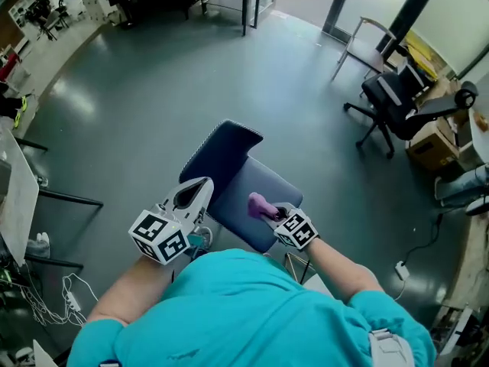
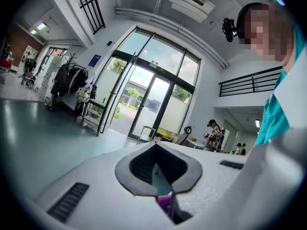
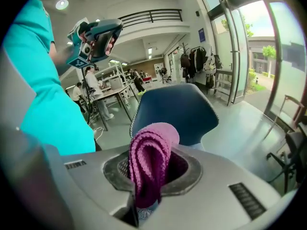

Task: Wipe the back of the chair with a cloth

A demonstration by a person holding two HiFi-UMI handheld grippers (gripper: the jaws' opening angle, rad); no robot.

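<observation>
Standing over the dark blue chair (image 1: 226,153), the person is holding both grippers low at its near edge. The right gripper (image 1: 269,211) is clamping a folded purple cloth (image 1: 258,203). In the right gripper view the jaws are pressing on the lower part of the cloth (image 3: 151,157), so a doubled loop is sticking up past them, likely as a padded face to rub with. The chair shell is sitting straight ahead of that loop, near but seemingly apart; the head view cannot settle contact. The left gripper (image 1: 200,188) is hovering beside the chair with its jaws together on nothing, probably staying clear or waiting to steady the chair. Judgement: the cloth is being lined up and wiping is not yet under way.
</observation>
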